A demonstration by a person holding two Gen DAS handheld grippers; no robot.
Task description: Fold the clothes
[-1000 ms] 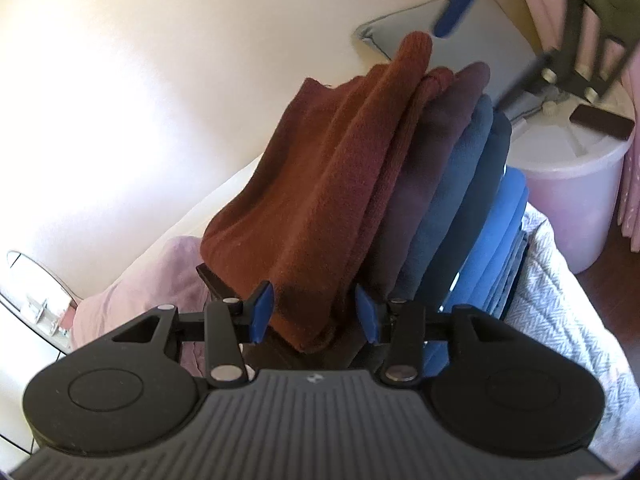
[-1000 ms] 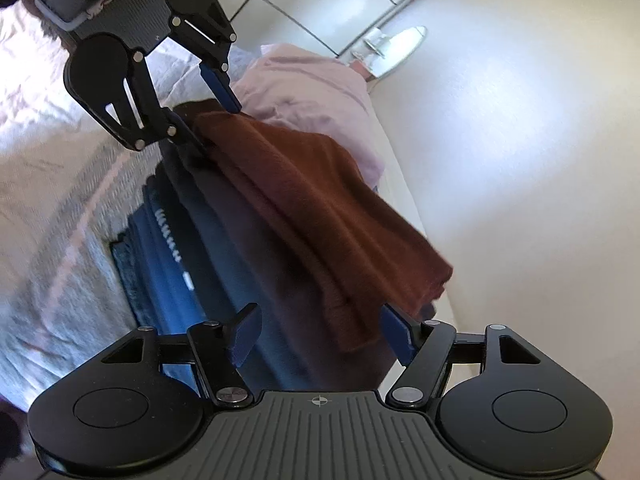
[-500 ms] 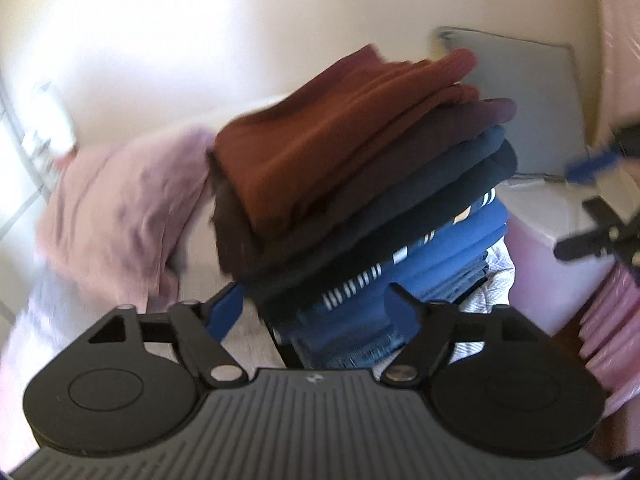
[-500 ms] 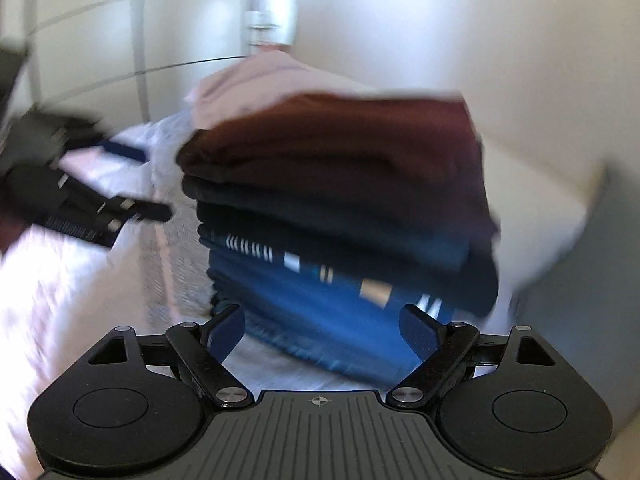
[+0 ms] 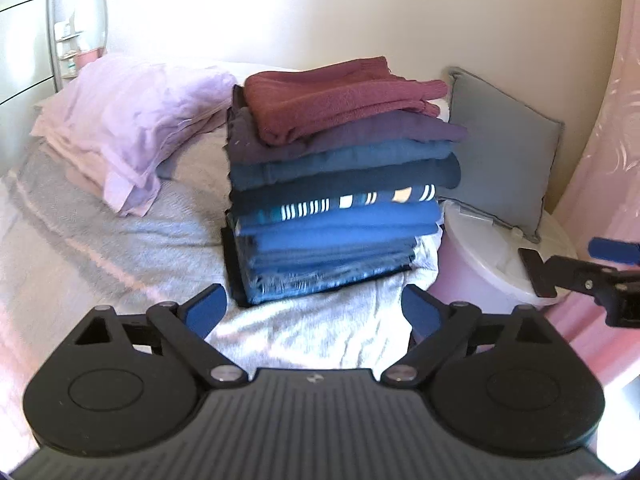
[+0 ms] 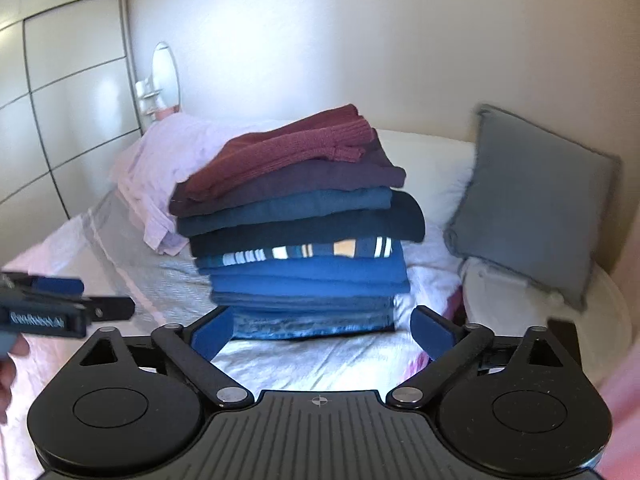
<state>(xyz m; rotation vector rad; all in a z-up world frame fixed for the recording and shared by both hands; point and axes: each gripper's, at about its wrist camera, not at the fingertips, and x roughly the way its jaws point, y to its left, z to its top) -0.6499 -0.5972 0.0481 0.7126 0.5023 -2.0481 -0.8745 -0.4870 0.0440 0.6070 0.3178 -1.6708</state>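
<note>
A tall stack of folded clothes (image 5: 340,208) (image 6: 304,240) stands on the bed, with blue garments low down and darker ones above. A folded maroon sweater (image 5: 340,96) (image 6: 296,148) lies on top. My left gripper (image 5: 314,312) hangs in front of the stack, clear of it; its jaws are opening and nothing is between them. My right gripper (image 6: 322,334) also faces the stack from a short way off, jaws opening and empty. Each gripper shows at the edge of the other's view, the right gripper (image 5: 600,264) and the left gripper (image 6: 52,304).
A lilac pillow (image 5: 132,120) lies left of the stack on the grey-white bedspread (image 5: 100,240). A grey cushion (image 5: 500,152) leans on the wall at the right, above a white lidded tub (image 5: 492,240). Wardrobe doors (image 6: 60,100) fill the far left.
Both grippers were at the maroon sweater with it between their jaws. They have let it go, pulled back from the stack, rolled level and spread wide.
</note>
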